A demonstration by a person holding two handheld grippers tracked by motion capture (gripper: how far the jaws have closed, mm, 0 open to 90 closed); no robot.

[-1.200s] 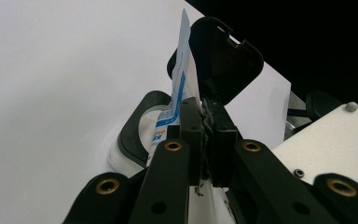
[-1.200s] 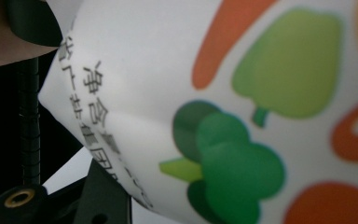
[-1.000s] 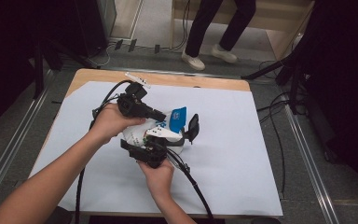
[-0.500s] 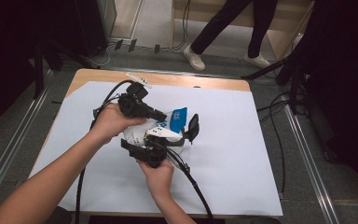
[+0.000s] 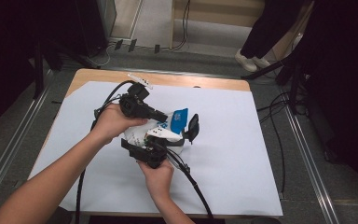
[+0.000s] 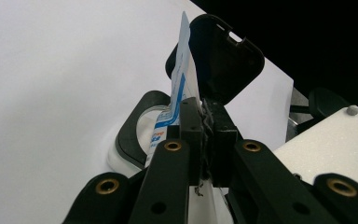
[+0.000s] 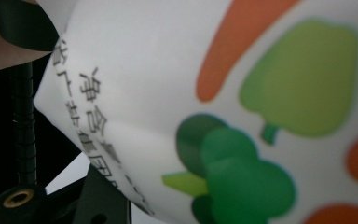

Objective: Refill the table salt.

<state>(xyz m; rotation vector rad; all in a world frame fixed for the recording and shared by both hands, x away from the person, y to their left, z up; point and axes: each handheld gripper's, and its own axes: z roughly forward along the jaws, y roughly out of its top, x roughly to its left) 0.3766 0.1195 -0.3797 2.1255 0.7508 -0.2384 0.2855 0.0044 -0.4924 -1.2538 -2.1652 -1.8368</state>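
Two grippers, the left gripper (image 5: pixel 165 115) and the right gripper (image 5: pixel 156 148); one white printed packet (image 5: pixel 175 123); one white sheet (image 5: pixel 242 140); one bench (image 5: pixel 205 83).

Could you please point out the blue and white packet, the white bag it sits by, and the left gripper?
Packet (image 6: pixel 179 88), left gripper view, on its blue edge above the shut jaws.
Bag (image 7: pixel 168 60), right gripper view, on its plain white area.
Left gripper (image 5: pixel 161 115), high view, at its tips by the packet.

we saw a white sheet (image 5: pixel 242 154) covering a wooden table (image 5: pixel 200 82) beneath the jaws, and a bystander's white shoes (image 5: pixel 254 60) far beyond them.
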